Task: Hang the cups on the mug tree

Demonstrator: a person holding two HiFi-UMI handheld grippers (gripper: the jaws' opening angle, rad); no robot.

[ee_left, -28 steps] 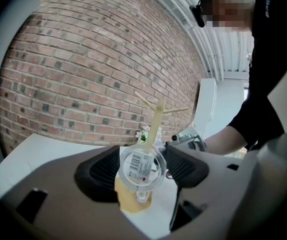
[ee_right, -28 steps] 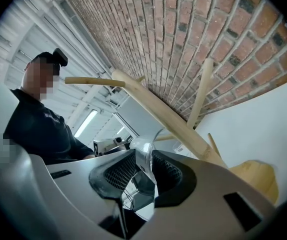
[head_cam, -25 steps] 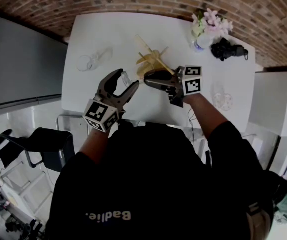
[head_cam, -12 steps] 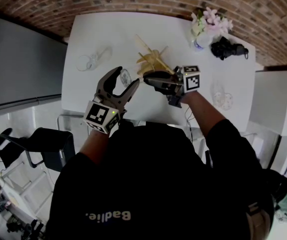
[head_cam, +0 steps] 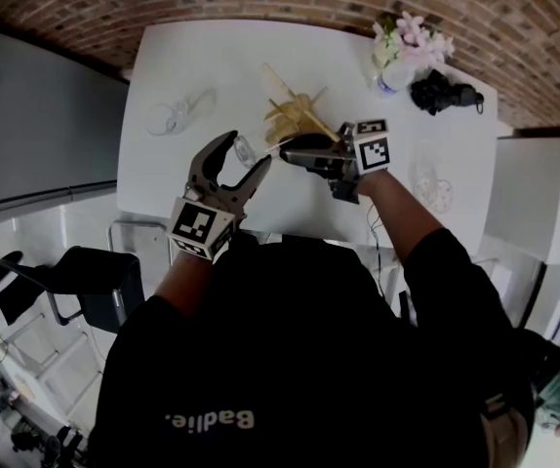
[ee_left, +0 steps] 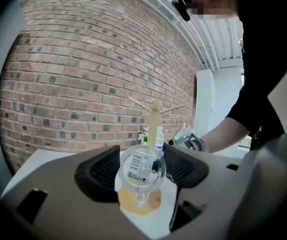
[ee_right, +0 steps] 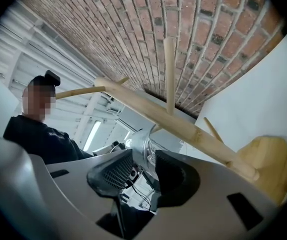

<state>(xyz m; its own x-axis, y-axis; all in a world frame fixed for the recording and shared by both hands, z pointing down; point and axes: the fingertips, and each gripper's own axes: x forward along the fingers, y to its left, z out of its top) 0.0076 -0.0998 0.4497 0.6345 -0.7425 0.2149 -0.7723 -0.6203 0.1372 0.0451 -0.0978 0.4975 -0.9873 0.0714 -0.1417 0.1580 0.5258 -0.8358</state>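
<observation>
The wooden mug tree (head_cam: 295,115) stands mid-table; its trunk (ee_right: 183,126) slants across the right gripper view and its post (ee_left: 154,121) rises behind the left jaws. My right gripper (head_cam: 292,151) is at the tree's near side, jaws opening, with a clear cup (ee_right: 142,148) still between the pads close under the trunk. My left gripper (head_cam: 243,162) hovers left of the tree, shut on another clear cup (ee_left: 142,167) whose labelled bottom faces the camera. A third clear cup (head_cam: 171,115) lies on the table's left, and a fourth (head_cam: 434,193) at the right.
A white vase of pink flowers (head_cam: 405,52) and a black object (head_cam: 441,96) sit at the white table's (head_cam: 212,57) back right. A brick wall runs behind the table. A black chair (head_cam: 95,276) stands at the left.
The right gripper has shifted slightly up and in toward the mug tree. The left gripper has stayed nearly still with its cup.
</observation>
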